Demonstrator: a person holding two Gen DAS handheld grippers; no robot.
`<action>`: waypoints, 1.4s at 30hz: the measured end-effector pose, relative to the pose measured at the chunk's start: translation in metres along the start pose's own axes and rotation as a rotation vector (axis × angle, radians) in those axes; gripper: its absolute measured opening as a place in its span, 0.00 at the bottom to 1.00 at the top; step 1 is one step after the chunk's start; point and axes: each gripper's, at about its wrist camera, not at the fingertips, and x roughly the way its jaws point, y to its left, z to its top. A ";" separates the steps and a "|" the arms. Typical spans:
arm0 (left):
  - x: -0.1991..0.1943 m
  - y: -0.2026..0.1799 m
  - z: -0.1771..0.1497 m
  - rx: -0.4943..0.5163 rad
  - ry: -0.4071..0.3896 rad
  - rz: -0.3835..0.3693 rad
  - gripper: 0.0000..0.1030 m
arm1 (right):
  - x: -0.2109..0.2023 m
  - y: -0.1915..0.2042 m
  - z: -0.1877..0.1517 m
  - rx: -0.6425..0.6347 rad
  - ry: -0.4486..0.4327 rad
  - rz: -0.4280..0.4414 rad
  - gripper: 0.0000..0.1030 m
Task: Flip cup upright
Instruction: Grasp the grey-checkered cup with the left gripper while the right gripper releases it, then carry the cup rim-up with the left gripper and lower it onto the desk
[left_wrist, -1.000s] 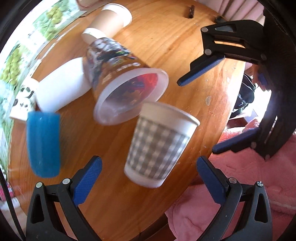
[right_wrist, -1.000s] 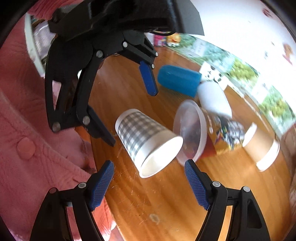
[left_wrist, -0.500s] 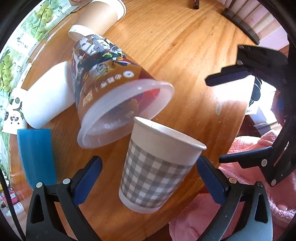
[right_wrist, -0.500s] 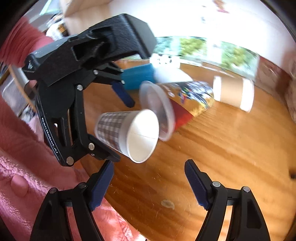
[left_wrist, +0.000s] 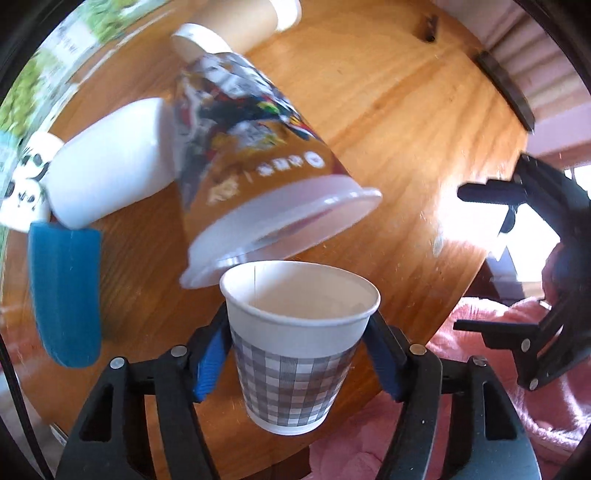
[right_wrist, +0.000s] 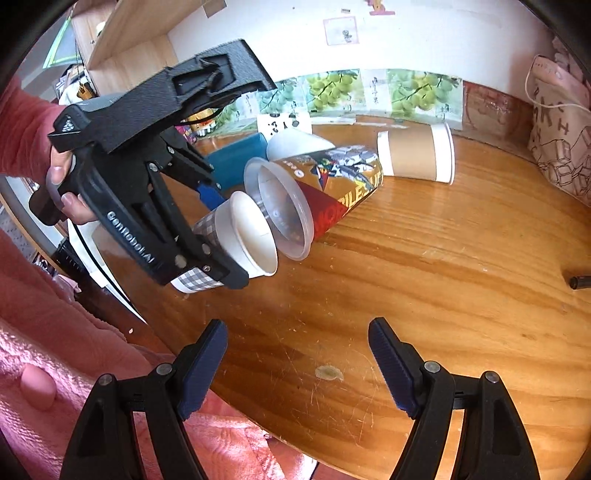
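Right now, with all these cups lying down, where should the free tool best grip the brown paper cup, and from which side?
Grip the brown paper cup across its brown middle band, coming from above with the right tool. It lies on its side on the table, so its round wall faces up; the white rim end is wider and probably softer.

Looks like a home room: round wooden table (right_wrist: 424, 266) w/ grape-print boxes (right_wrist: 369, 92) along its far edge, wall stickers, wooden shelf (right_wrist: 122, 33), cloth bag (right_wrist: 557, 136) at right edge.

"GenRobotAI" on left gripper (right_wrist: 218, 240) arm, partial "BILESUIT" on printed plastic cup (right_wrist: 332, 184), other print unreadable
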 end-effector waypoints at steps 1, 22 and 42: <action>-0.003 0.003 -0.001 -0.016 -0.012 -0.001 0.68 | -0.001 0.000 0.001 -0.002 -0.004 -0.003 0.77; -0.049 0.031 -0.073 -0.307 -0.310 0.006 0.68 | -0.016 -0.007 0.056 -0.065 -0.084 -0.027 0.77; -0.049 0.046 -0.102 -0.600 -0.634 0.118 0.68 | -0.009 -0.007 0.089 -0.010 -0.106 -0.041 0.77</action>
